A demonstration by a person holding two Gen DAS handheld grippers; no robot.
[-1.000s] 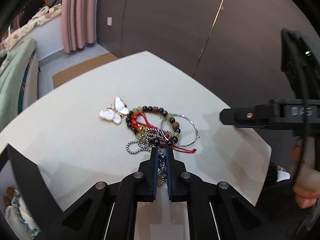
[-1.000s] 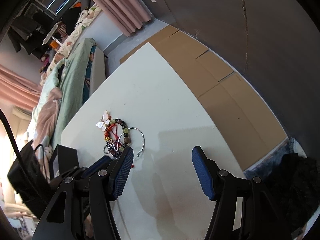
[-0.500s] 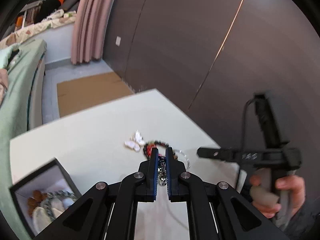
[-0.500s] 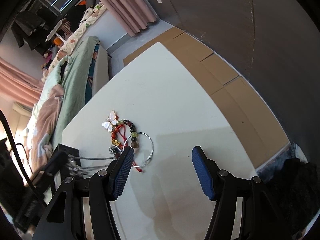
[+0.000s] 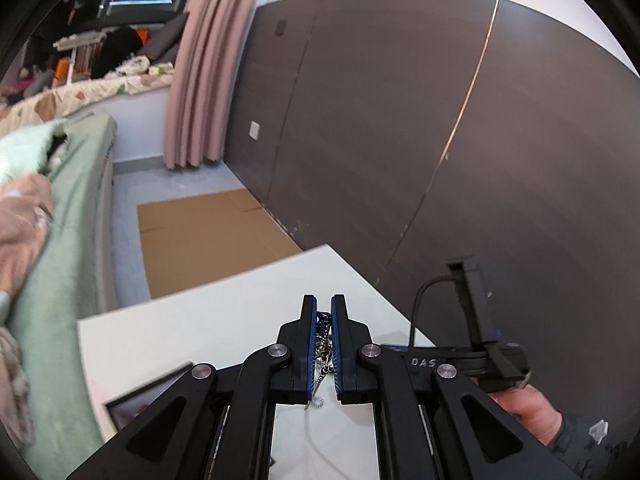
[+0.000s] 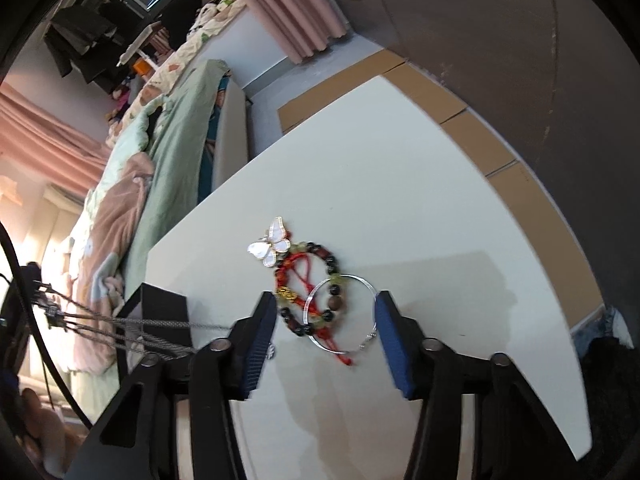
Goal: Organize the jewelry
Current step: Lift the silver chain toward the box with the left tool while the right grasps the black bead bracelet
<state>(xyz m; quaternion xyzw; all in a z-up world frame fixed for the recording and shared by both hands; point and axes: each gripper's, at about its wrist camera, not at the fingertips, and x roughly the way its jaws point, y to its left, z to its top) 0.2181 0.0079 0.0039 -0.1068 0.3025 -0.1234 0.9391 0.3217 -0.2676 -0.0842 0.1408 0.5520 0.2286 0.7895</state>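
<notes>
My left gripper (image 5: pixel 323 306) is shut on a silver chain necklace (image 5: pixel 323 350), which hangs between the pads above the white table (image 5: pixel 224 320). In the right wrist view the same chain (image 6: pixel 120 330) stretches taut at the far left, above a black jewelry box (image 6: pixel 164 312). My right gripper (image 6: pixel 325 304) is open and empty, low over the pile left on the table: a white butterfly brooch (image 6: pixel 270 247), a dark and green bead bracelet (image 6: pixel 320 292), a red cord bracelet (image 6: pixel 298 276) and a thin silver bangle (image 6: pixel 342 312).
The black box also shows in the left wrist view (image 5: pixel 150 394) at the table's left. A bed with green and pink bedding (image 6: pixel 120 208) runs along the table's far side. Cardboard sheets (image 6: pixel 480 136) lie on the floor by a dark wall.
My left gripper has lifted the silver chain out of the pile and swung left towards the black box. My right gripper has come a little closer to the remaining pile.
</notes>
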